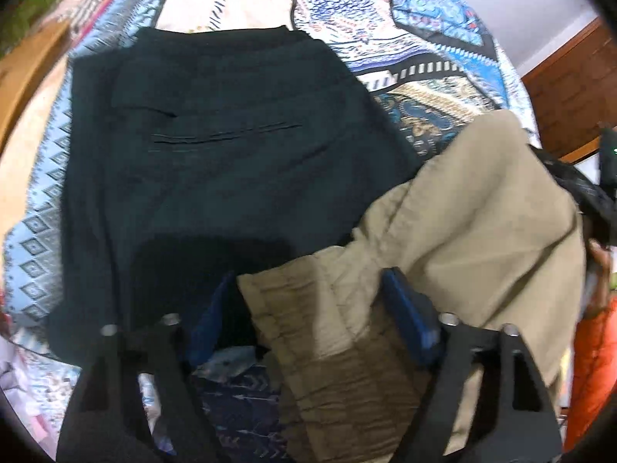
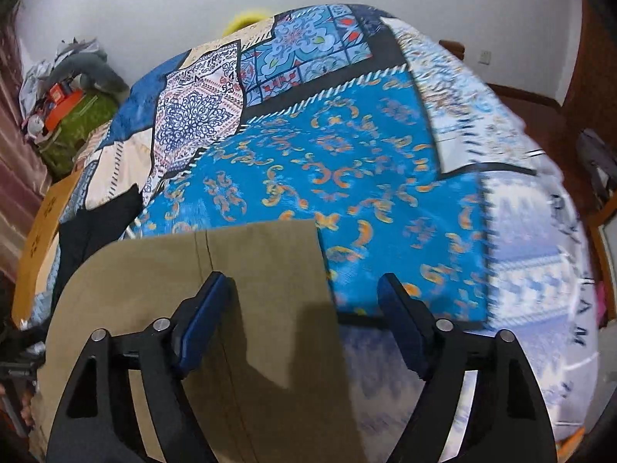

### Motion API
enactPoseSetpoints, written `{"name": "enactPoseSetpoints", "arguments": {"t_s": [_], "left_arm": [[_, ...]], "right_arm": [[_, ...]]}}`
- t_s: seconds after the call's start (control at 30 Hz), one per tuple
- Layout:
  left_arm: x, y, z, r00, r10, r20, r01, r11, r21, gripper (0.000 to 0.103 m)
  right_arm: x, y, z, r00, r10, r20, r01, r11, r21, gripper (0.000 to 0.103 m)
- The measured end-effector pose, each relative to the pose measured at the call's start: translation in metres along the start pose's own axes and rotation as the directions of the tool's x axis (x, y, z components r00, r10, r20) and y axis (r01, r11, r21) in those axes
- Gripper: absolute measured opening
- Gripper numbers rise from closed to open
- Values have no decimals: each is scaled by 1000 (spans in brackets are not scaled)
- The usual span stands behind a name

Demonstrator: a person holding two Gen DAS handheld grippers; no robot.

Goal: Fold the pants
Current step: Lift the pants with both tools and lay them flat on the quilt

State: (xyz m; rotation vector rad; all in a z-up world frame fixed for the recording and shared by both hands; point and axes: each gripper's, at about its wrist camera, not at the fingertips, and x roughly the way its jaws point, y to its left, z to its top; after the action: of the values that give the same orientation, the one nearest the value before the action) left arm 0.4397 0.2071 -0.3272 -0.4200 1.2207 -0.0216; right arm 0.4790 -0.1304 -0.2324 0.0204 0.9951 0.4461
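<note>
Khaki pants [image 1: 462,223] lie crumpled on the bed at the right of the left wrist view. Their gathered elastic waistband [image 1: 308,332] runs between the blue pads of my left gripper [image 1: 308,277], which stands open; the pads do not press on the cloth. In the right wrist view a flat khaki pants leg [image 2: 250,262] ends in a straight hem on the bedspread. My right gripper [image 2: 302,278] hangs open over that hem's right corner, its left finger above the cloth and its right finger above the bedspread.
Dark folded pants [image 1: 216,135] lie flat on the patterned blue bedspread [image 2: 347,154] to the left of the khaki pair. A cardboard box [image 2: 46,223] and a pile of clutter [image 2: 65,88] sit at the bed's left. Wooden furniture [image 1: 570,88] stands right. A hand [image 1: 599,262] shows at the right edge.
</note>
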Motion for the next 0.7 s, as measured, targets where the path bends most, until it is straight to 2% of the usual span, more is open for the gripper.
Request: {"name": "enactPoseSetpoints", "arguments": {"t_s": [0.07,0.13,0.17,0.2,0.23,0.3,0.33,0.43,0.57,0.67,0.7], "left_arm": [[-2,-5,-3,1000,12,26,-13,999,30,67],[-6,-13,-7,997,46,58,-50,996,69,62],[-7,-16,-8,996,62,71,-68,995,78,60],[-9,-18,-9,993,79,84,-86,993,80,57],[-11,-19,-9,992,89,91,-97,992,81,54],[-16,-21,-10,987,111,111,-122,989,89,48],[-19,-24,-11,986,117,119,-128,987,95,41],[-32,-32,-11,977,158,146,-176,978,116,35],[-66,-43,-6,960,182,213,-215,966,142,32],[-105,-55,0,945,158,287,-206,967,147,32],[-123,-63,0,935,147,324,-204,967,151,32]], "right_arm": [[4,-3,1,1000,10,11,-10,998,65,74],[5,-3,-1,1000,14,26,-17,996,92,67],[3,0,-2,999,13,34,-15,997,77,58],[2,4,-2,999,13,43,-15,998,64,44],[1,7,-1,999,9,46,-11,998,59,37],[-1,16,2,999,11,41,-12,999,36,13],[-2,22,2,999,-1,38,0,1000,17,12],[-13,35,-2,996,-60,70,64,996,-56,11],[-54,36,-2,988,-63,143,74,995,-69,10],[-96,36,7,974,-62,216,78,995,-67,10],[-115,35,10,967,-60,249,79,995,-64,10]]}}
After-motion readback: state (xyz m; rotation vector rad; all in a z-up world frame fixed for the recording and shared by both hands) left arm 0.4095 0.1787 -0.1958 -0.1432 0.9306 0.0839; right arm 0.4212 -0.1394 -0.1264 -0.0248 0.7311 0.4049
